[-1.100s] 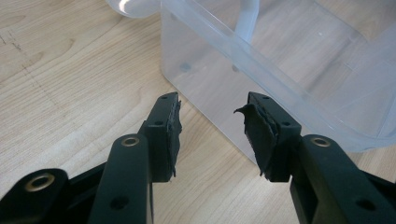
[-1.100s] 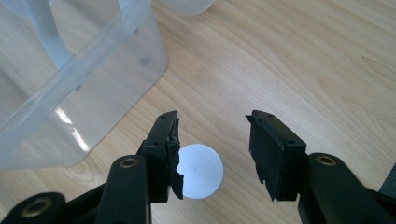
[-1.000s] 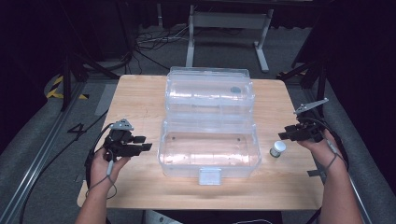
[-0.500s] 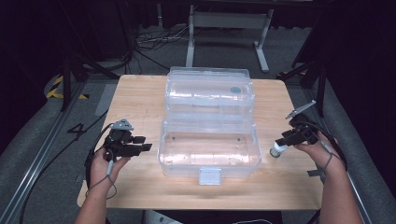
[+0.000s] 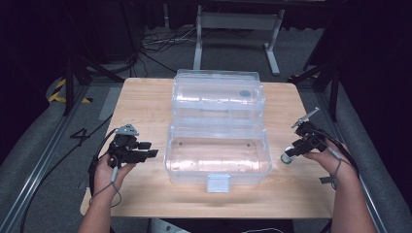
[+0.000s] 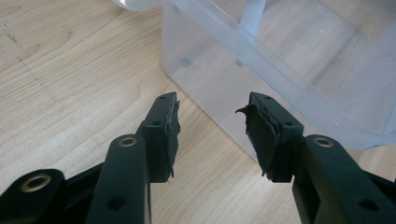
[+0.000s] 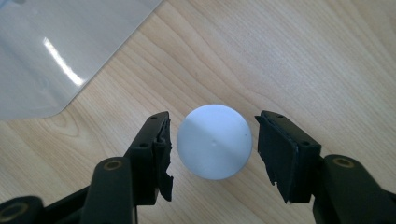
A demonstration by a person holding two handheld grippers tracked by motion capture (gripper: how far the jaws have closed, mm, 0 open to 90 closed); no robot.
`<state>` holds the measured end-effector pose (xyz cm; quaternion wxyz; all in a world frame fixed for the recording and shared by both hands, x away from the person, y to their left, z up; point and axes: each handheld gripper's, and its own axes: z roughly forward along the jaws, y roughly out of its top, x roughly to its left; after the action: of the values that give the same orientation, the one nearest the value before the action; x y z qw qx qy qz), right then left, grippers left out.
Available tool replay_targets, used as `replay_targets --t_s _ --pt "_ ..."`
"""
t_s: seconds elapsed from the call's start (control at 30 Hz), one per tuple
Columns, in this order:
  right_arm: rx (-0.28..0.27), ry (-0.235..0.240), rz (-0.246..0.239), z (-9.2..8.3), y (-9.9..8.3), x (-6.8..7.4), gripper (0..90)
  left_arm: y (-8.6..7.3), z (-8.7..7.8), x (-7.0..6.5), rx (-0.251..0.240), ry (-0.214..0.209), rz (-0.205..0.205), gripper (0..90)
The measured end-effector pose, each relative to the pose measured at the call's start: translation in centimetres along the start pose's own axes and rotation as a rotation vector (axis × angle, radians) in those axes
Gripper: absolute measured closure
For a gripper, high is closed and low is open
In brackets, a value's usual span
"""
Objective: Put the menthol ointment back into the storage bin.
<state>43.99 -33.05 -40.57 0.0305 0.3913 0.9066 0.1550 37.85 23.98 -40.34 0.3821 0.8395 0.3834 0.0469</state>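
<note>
The right gripper [image 7: 212,140] straddles a white-capped bottle [image 7: 214,141] standing near the table's [image 5: 145,102] right edge — jaws just opened wide, pads clear of it. Beside it sits a clear bin [image 5: 217,167], lid back. The left gripper [image 6: 210,128] gapes, holding nothing, at the bin's corner.

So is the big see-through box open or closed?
Open. The clear box's lid is flipped back flat on the table behind it.
</note>
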Motion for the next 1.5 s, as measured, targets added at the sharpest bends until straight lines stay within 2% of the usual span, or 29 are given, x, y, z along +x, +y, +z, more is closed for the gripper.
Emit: replay_targets --t_s 0.4,0.63,0.97,1.1,1.2,1.5 --pt "0.076 0.009 0.009 1.4 0.2 -0.1 44.3 0.0 0.0 0.0 0.002 -0.002 -0.003 53.6" --pt "0.093 0.008 -0.004 1.7 0.3 0.0 47.9 0.0 0.0 0.0 0.0 -0.001 -0.003 53.6" --pt "0.079 0.008 -0.009 1.7 0.1 -0.2 50.1 0.0 0.0 0.0 0.002 -0.002 -0.005 53.4" --pt "0.067 0.001 -0.032 1.6 0.2 -0.1 50.3 0.0 0.0 0.1 0.002 0.003 -0.004 53.4" --pt "0.059 0.021 -0.045 1.3 0.3 -0.2 50.3 -0.1 -0.1 0.1 0.002 0.004 -0.008 53.4" --pt "0.039 0.005 -0.09 0.2 0.6 0.1 50.4 -0.2 -0.2 0.0 0.002 0.007 -0.009 53.4"
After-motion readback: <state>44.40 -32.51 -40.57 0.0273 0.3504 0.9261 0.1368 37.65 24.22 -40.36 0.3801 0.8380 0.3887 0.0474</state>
